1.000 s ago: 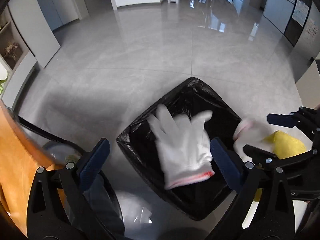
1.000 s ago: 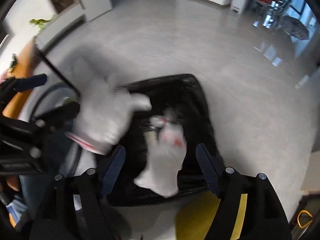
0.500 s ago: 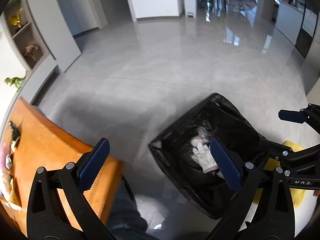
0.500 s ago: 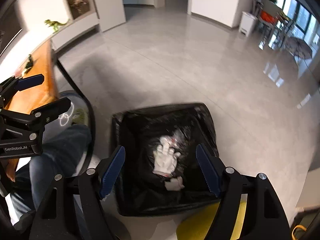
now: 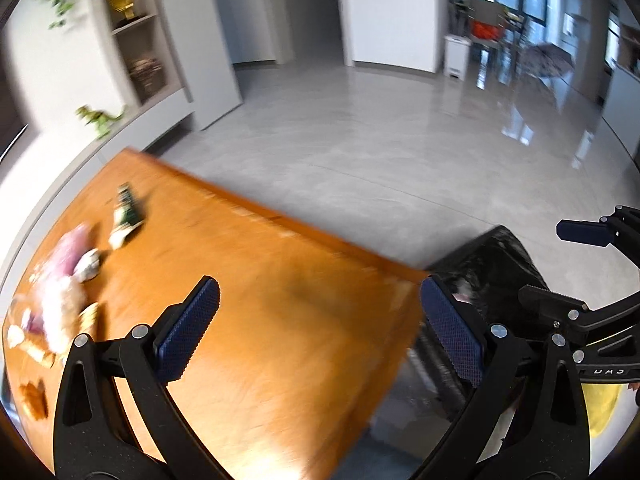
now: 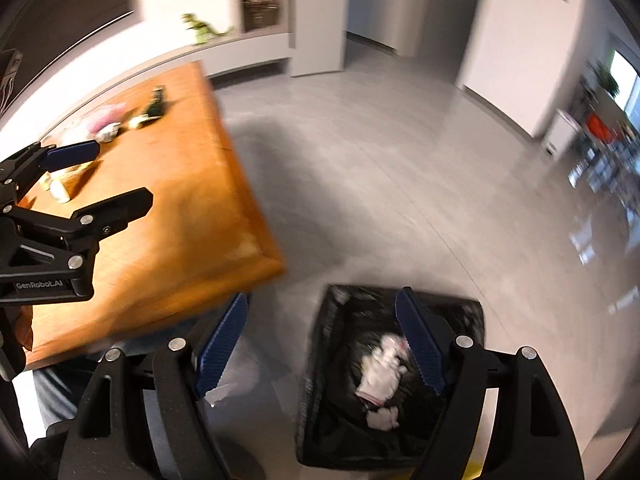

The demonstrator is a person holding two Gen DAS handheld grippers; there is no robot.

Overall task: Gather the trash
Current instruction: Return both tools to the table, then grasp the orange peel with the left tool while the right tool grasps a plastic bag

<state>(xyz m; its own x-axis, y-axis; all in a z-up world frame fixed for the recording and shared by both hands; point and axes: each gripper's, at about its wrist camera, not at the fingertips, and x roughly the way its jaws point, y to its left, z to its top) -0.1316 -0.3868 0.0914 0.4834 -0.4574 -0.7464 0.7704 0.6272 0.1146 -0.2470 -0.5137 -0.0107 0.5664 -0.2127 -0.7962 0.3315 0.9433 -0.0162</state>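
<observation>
Gloves (image 6: 382,376) lie in the black trash bag (image 6: 320,380); left gripper (image 5: 316,320) wide and empty, right gripper (image 6: 320,344) opening, empty.

Both claws are black plastic frames with silver screws and blue, cross-hatched pads (image 5: 188,330). The left claw (image 6: 96,174) bears white "GenRobot.AI" lettering. The person wears blue jeans (image 6: 60,396).
</observation>
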